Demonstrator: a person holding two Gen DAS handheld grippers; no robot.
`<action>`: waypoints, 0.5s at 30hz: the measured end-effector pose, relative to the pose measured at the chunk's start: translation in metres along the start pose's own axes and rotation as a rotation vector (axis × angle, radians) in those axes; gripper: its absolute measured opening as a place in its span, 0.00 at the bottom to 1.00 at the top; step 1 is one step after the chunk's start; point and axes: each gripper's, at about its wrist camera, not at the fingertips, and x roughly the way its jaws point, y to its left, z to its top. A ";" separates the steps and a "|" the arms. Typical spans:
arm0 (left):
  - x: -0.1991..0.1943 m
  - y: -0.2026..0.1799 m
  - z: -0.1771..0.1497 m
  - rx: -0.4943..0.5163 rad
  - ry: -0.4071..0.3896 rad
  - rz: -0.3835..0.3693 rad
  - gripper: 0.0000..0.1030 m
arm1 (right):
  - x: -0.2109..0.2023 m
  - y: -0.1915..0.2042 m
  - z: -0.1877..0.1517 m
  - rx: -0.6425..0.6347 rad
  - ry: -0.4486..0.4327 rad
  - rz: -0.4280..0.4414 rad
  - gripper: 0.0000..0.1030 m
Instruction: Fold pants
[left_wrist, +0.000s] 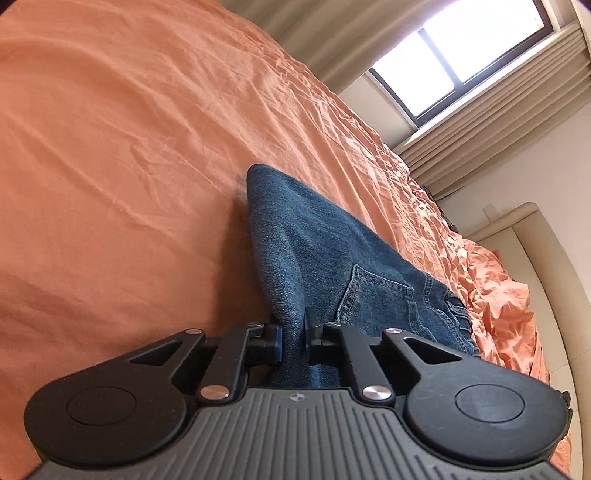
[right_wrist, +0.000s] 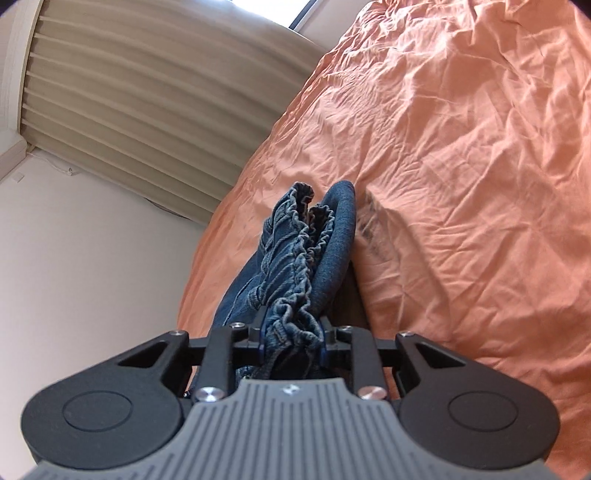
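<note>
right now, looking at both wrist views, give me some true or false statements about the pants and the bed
1. The pants are blue denim. True.
2. The left tool is open with nothing in it. False: it is shut on denim fabric.
3. The right tool grips the gathered elastic waistband. True.
4. The bed sheet is white. False: it is orange.
5. A back pocket shows in the left wrist view. True.

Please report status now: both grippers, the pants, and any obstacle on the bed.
Left gripper shut on pants, on a denim fold. Right gripper shut on the bunched elastic waistband. Orange bedsheet wrinkled; nothing seen in the way.
</note>
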 end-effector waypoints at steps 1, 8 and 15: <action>-0.005 -0.003 -0.001 0.017 0.004 0.011 0.09 | -0.004 0.006 -0.001 -0.011 0.010 -0.007 0.19; -0.046 -0.024 -0.011 0.083 0.031 0.042 0.09 | -0.021 0.041 -0.018 -0.048 0.057 -0.043 0.19; -0.093 -0.024 -0.007 0.121 0.012 0.047 0.09 | -0.025 0.081 -0.048 -0.089 0.082 -0.018 0.19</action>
